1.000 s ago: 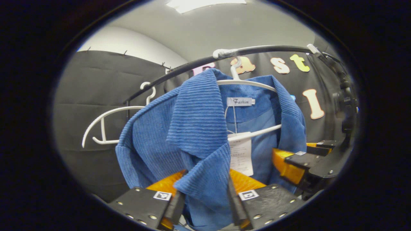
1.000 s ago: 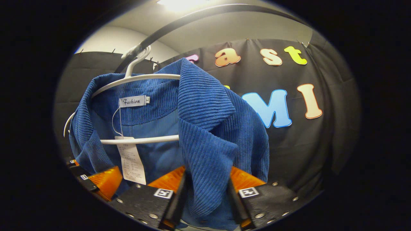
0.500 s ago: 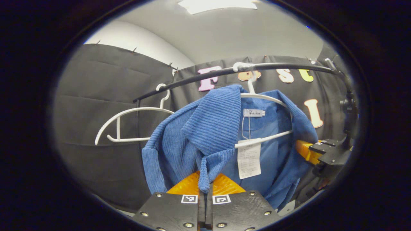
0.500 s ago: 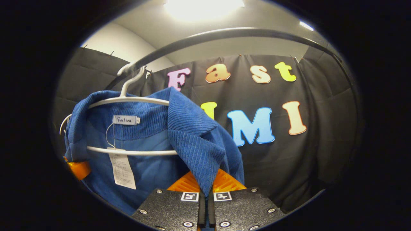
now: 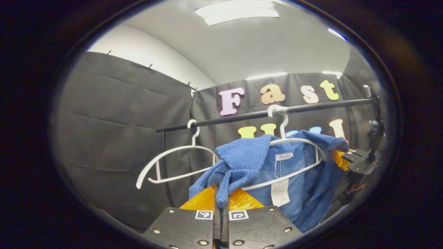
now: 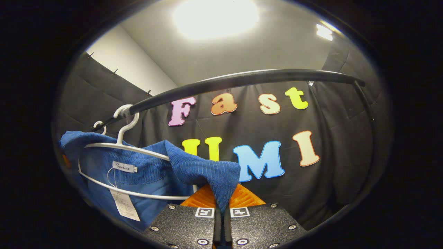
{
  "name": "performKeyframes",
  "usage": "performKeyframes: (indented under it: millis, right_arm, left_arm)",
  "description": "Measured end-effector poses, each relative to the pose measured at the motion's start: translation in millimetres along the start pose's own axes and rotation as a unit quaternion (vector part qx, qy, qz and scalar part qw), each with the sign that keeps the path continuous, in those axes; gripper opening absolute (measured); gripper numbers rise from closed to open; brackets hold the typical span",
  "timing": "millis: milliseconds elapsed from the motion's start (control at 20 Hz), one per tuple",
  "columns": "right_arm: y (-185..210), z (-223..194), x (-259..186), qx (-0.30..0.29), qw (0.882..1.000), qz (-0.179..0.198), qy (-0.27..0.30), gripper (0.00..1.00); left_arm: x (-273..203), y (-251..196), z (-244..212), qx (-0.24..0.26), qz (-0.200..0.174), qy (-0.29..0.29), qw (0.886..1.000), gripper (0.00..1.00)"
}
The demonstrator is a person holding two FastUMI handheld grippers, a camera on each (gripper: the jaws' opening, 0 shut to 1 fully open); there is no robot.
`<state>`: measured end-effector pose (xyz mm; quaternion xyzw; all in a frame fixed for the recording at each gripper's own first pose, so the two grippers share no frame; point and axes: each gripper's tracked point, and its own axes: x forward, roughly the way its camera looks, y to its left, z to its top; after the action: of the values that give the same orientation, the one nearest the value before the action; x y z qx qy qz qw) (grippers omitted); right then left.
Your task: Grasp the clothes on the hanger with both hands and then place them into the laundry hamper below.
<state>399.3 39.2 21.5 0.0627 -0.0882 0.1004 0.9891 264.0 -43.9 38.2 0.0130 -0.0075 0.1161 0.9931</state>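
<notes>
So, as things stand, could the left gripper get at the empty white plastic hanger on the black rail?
Probably not yet: the left gripper is shut on the blue corduroy jacket. The empty white hanger hangs unobstructed beside it on the black rail.

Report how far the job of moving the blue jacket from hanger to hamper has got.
Done: both grippers have a hold. The left gripper and the right gripper are each shut on a lapel of the blue corduroy jacket. In hand: pulling the front edges outward, with the jacket's collar on the white hanger under the black rail. Left: freeing it and lowering it into the hamper.
</notes>
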Motion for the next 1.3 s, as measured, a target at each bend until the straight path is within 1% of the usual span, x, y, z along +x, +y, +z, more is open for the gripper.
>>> performKeyframes:
  millis: [50,150,200,250,300,350,400,450,500,700,750,800,900,1050,1150,1300]
  right_arm:
    - [-3,2,3,0.003,1.000,-0.004,-0.005,0.02]
    - [-9,8,13,0.007,1.000,-0.012,-0.015,0.02]
    - [-10,12,18,0.010,1.000,-0.015,-0.020,0.02]
    - [-12,14,23,0.013,0.999,-0.017,-0.024,0.02]
    - [-12,14,28,0.010,0.999,-0.018,-0.029,0.02]
    - [-13,15,33,0.005,0.999,-0.020,-0.033,0.02]
    - [-15,14,37,0.000,0.999,-0.022,-0.036,0.02]
    - [-16,11,41,-0.003,0.999,-0.024,-0.036,0.02]
    - [-18,8,45,-0.005,0.999,-0.025,-0.036,0.02]
    - [-29,-6,59,-0.015,0.999,-0.033,-0.024,0.02]
    - [-34,-10,63,-0.019,0.999,-0.038,-0.018,0.02]
    - [-36,-16,67,-0.016,0.999,-0.035,-0.011,0.02]
    - [-35,-29,73,-0.014,1.000,-0.026,0.005,0.02]
    - [-34,-43,76,-0.024,0.999,-0.018,0.021,0.02]
    - [-32,-55,81,-0.010,0.999,-0.017,0.038,0.02]
    - [-41,-72,86,0.015,0.997,-0.027,0.065,0.02]
  left_arm:
    - [2,7,9,-0.001,0.004,-0.007,1.000,0.03]
    - [6,22,24,0.003,0.012,-0.024,1.000,0.03]
    - [9,28,31,0.008,0.015,-0.031,0.999,0.00]
    - [13,32,37,0.011,0.017,-0.036,0.999,0.00]
    - [16,34,41,0.010,0.016,-0.039,0.999,0.02]
    - [16,37,44,0.008,0.013,-0.040,0.999,0.00]
    - [17,38,47,0.006,0.008,-0.040,0.999,0.02]
    - [20,40,48,0.005,0.005,-0.041,0.999,0.02]
    - [22,42,51,0.006,0.002,-0.042,0.999,0.00]
    - [44,57,62,0.011,-0.005,-0.048,0.999,0.02]
    - [53,61,60,0.011,-0.003,-0.044,0.999,0.00]
    - [61,67,59,0.010,-0.003,-0.039,0.999,0.00]
    - [78,70,51,0.009,-0.016,-0.025,1.000,0.01]
    - [94,75,36,0.033,-0.022,-0.005,0.999,0.02]
    - [105,75,20,0.034,-0.029,0.019,0.999,0.02]
    - [114,76,-18,0.024,-0.029,0.066,0.997,0.01]
